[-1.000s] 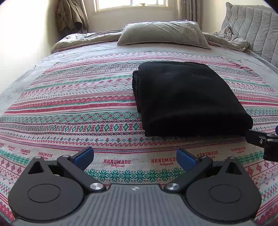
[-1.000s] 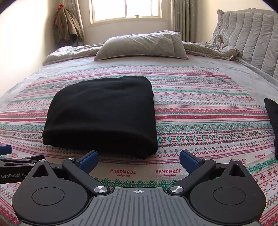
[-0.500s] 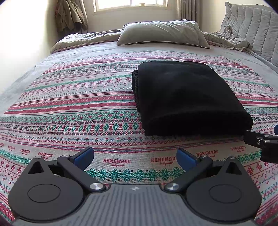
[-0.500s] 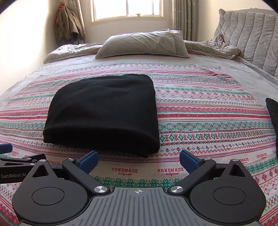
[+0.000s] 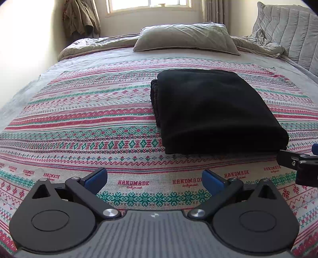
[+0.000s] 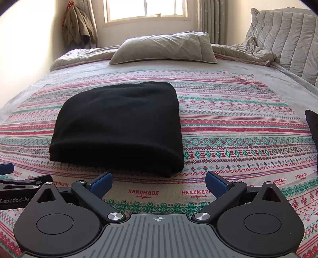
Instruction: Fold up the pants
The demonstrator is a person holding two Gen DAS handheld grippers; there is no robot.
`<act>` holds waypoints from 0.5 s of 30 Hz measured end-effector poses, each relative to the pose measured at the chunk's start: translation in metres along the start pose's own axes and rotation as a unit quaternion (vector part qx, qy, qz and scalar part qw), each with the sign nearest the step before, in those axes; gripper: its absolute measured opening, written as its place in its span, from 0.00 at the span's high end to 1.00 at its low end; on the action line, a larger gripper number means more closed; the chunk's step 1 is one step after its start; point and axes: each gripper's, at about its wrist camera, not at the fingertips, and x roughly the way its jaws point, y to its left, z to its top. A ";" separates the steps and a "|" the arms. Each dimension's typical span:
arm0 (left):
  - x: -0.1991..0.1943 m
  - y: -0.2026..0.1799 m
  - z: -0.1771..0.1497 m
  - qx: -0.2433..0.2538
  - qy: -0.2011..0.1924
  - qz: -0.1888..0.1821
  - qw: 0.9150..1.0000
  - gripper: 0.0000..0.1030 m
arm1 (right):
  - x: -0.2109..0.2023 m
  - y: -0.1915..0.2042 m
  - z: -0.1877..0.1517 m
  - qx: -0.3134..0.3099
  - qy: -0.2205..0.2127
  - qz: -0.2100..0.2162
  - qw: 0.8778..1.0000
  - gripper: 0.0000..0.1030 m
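left wrist view: your left gripper (image 5: 154, 178) has its jaws spread wide with nothing between them, hovering over the patterned blanket (image 5: 95, 127) on the bed. its blue fingertips (image 5: 95, 177) sit apart from the fabric ahead. the black pants (image 5: 214, 111) lie folded into a thick rectangle just beyond the jaws, to the right of centre, with the stacked folded layers showing on the left side. part of your right gripper (image 5: 298, 162) shows at the right edge, near the front corner of the pants.

in the right wrist view, your right gripper (image 6: 158, 184) is likewise wide open and holds nothing; the pants (image 6: 119, 127) rest just ahead, left of centre. farther back lies a grey pillow (image 6: 165, 49), a crumpled duvet (image 6: 248, 52) and a window (image 6: 147, 10).
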 end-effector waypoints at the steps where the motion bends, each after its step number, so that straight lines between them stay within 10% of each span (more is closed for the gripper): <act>1: 0.000 0.000 0.000 0.000 0.000 0.000 1.000 0.00 | 0.000 0.000 0.000 0.000 0.000 0.000 1.000 0.02; 15: 0.001 0.002 -0.001 0.000 0.000 0.003 1.000 0.00 | 0.003 0.001 -0.001 -0.004 0.003 0.000 1.000 0.02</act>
